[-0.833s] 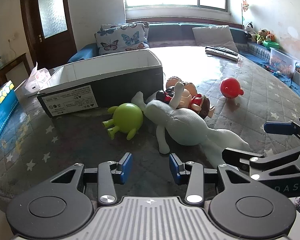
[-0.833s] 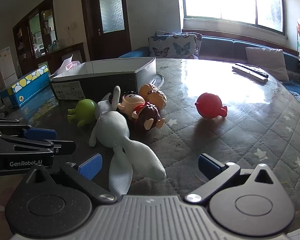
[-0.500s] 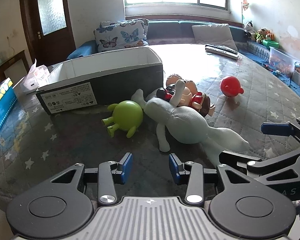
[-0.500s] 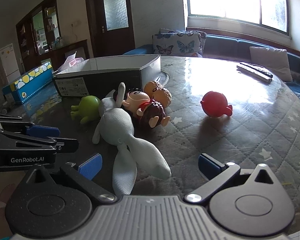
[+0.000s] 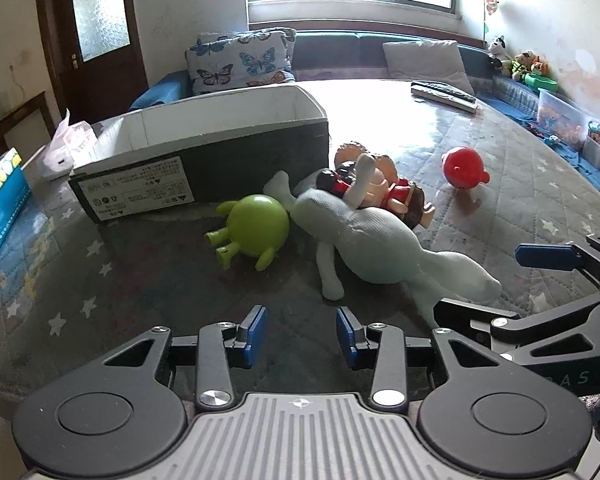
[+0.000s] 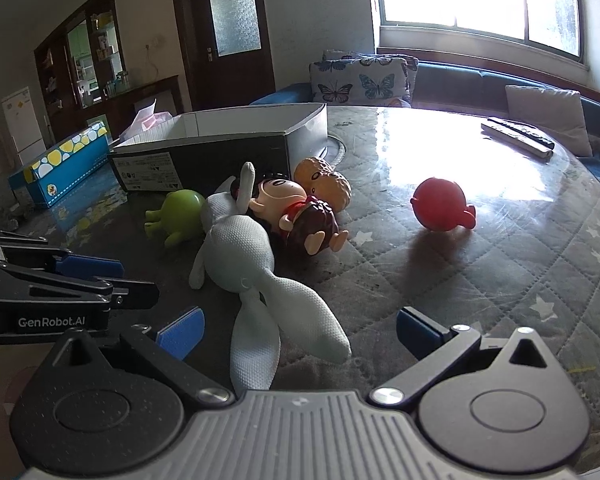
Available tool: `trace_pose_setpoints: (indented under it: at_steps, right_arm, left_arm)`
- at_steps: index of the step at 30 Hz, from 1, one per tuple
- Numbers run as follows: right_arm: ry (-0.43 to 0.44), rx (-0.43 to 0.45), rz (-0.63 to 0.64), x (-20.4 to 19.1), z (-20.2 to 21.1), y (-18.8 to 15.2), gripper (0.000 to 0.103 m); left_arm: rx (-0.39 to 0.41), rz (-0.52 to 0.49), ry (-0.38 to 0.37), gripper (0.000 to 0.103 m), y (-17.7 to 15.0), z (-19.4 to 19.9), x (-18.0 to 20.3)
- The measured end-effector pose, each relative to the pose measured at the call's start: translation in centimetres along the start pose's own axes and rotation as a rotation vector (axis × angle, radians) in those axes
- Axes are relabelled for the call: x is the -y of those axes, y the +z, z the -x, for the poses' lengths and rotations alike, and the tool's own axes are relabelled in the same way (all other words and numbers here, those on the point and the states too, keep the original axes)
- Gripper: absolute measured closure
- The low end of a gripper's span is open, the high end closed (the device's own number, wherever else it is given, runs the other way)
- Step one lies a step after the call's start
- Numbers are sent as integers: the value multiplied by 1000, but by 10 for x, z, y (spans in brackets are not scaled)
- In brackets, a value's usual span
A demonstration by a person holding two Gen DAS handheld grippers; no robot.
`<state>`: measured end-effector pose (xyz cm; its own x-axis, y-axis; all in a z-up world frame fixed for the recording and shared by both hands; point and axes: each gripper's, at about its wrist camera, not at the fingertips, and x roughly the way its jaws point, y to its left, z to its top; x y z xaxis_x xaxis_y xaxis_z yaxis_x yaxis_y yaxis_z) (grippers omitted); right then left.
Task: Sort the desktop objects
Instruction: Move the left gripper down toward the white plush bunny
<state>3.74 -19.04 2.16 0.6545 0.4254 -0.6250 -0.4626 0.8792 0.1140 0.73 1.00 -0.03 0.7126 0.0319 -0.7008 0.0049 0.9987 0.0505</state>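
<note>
Five toys loose on desk [image 5: 112, 288] beside empty-looking shoebox [image 5: 204, 160], nothing sorted yet, left gripper [image 5: 300, 334] and right gripper [image 6: 300, 330] jaws spread wide, holding nothing.

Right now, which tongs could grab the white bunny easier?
Probably the right tongs: they gape wide, with the white cloth rabbit's long ears lying just ahead of them. The left tongs are open too, narrower, over bare quilted table cover.
</note>
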Motion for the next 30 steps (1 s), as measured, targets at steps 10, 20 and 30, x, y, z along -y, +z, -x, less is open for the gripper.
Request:
trace_pose_setpoints:
  at_steps: [10, 20, 30]
  right_arm:
    - [11, -4, 7, -3, -4, 3, 0]
    - [29, -8, 20, -5, -8, 7, 0]
    - [41, -14, 47, -8, -13, 11, 0]
  left_arm:
    - [10, -23, -11, 62, 6, 0, -1]
    - [5, 12, -19, 62, 11, -3, -12]
    - [9, 31, -31, 63, 19, -5, -21]
